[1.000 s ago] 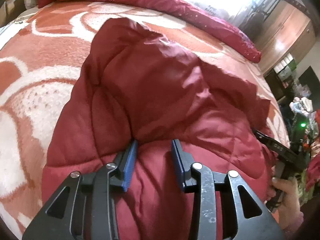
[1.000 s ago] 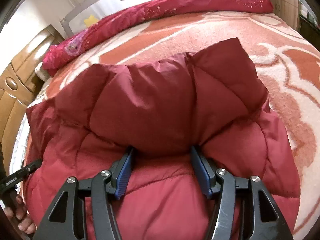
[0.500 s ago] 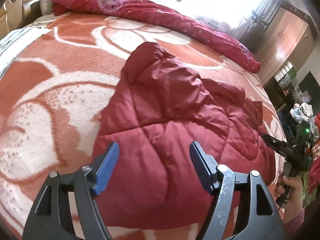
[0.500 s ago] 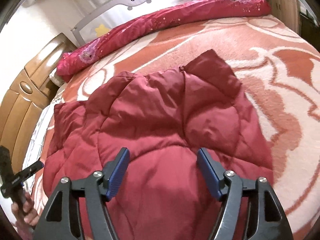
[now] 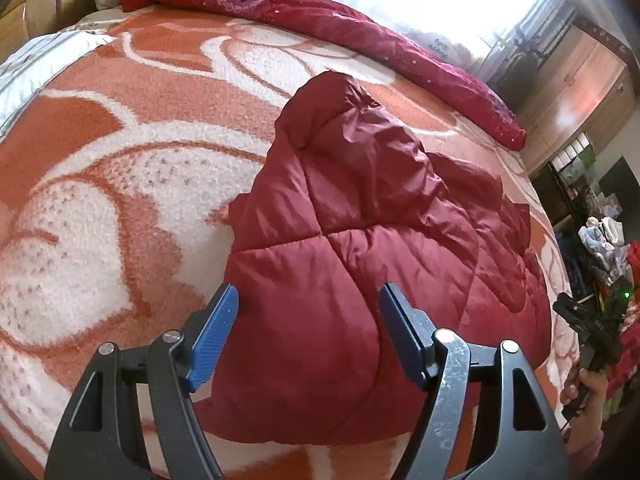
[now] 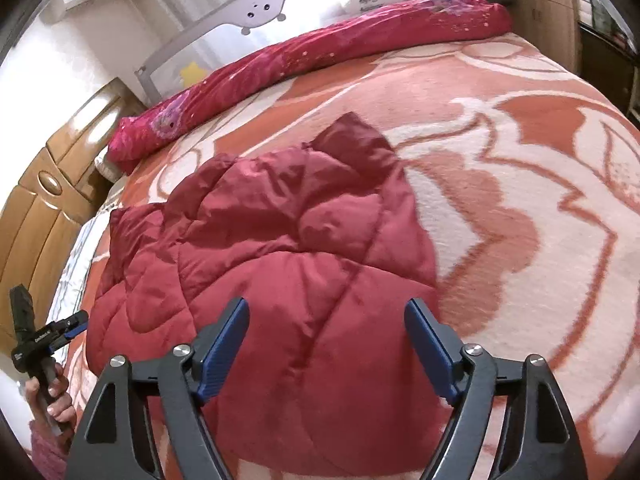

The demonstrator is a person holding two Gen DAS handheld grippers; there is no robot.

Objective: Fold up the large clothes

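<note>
Both tongs, pinching jacket fabric a second ago, now spread and drawn back: left tongs [image 5: 308,336], right tongs [image 6: 326,346]. Red padded jacket [image 5: 360,264] lies folded on bed [image 5: 120,168]; fold apparently released.

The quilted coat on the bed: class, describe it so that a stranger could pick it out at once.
Start at the bed's orange and white blanket. In the middle of it lies the coat, a puffy dark red heap, folded over itself. Unlike the long pink flowered quilt rolled along the far edge, it is plain, shiny and stitched into padded squares.
</note>
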